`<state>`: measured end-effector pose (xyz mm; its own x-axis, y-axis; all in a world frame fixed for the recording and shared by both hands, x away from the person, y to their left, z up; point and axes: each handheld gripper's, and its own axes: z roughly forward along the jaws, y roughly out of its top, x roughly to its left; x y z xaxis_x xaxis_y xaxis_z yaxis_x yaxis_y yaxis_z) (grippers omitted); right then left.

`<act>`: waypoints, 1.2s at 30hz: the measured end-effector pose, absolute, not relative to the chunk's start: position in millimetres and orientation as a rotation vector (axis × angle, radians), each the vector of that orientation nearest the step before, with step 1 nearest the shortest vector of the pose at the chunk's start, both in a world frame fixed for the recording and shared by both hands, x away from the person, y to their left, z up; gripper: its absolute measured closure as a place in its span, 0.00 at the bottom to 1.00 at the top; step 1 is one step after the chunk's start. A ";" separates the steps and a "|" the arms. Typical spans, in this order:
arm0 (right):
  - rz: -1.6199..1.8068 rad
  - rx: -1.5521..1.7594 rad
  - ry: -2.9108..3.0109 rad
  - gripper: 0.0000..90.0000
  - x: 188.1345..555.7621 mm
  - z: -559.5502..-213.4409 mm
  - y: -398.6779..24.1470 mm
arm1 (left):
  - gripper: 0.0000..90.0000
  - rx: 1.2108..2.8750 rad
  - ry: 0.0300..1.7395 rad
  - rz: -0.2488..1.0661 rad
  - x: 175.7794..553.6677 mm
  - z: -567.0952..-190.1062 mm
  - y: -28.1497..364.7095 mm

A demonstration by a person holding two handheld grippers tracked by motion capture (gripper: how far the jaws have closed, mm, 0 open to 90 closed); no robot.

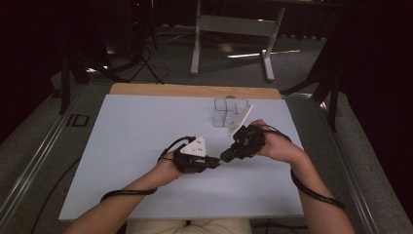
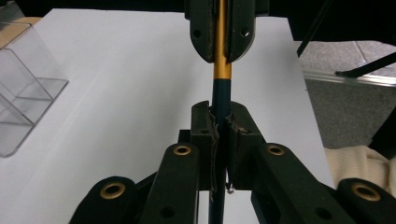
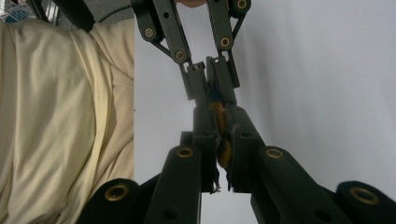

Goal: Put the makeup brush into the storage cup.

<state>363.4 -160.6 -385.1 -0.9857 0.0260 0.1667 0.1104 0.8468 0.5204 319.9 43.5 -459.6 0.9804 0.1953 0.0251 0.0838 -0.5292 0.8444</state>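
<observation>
Gold and dark blue, a slim pen point(image 2: 221, 70) is spanning the small gap between the two grippers, above the near middle of the white table point(image 1: 136, 141). Left gripper point(image 1: 215, 162) is reaching in from the person's left hand point(image 1: 168, 168), its fingers point(image 2: 205, 135) clenching on the dark blue part of the pen. Right gripper point(image 1: 225, 156) is coming from the person's right hand point(image 1: 275, 146), fingers point(image 3: 205, 135) clenching on the gold part. In the left gripper view the pen is running straight away from the camera: blue section between the near fingers, gold section disappearing between the other gripper's fingers at the top. In the right gripper view the gold section point(image 3: 223, 140) is sitting between the near fingers, with the left gripper's fingers point(image 3: 198, 84) closing on the far end just beyond. In the high view both sets of fingertips are almost meeting tip to tip; the pen itself is too small to make out there.

Clear plastic organiser point(image 1: 228, 109) with compartments is standing near the far edge of the table, well apart from the pen, just beyond the right gripper's grey plate point(image 1: 239, 119). Person's cream garment point(image 3: 60, 126) is showing beside the table edge.
</observation>
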 end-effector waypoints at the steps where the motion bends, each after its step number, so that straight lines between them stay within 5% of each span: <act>1: -0.816 -0.107 -2.873 0.94 363.3 -384.7 -160.2 | 0.93 2.122 0.198 0.136 320.2 -460.0 43.8; 19: -0.650 -0.079 -2.945 0.94 364.7 -364.4 -148.3 | 0.79 2.084 0.254 0.102 324.7 -452.0 52.7; 28: -0.518 -0.023 -2.975 0.94 362.5 -358.5 -141.3 | 0.79 2.069 0.234 0.059 323.1 -448.5 47.4; 36: -0.486 0.006 -2.994 0.94 361.0 -357.4 -139.8 | 0.89 2.065 0.228 0.035 325.6 -445.7 43.7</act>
<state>361.0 -139.8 -357.4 -0.9941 -0.0213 0.1061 0.0133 0.9489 0.3153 325.6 43.7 -445.7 0.9817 0.1765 -0.0711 0.1472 -0.4680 0.8714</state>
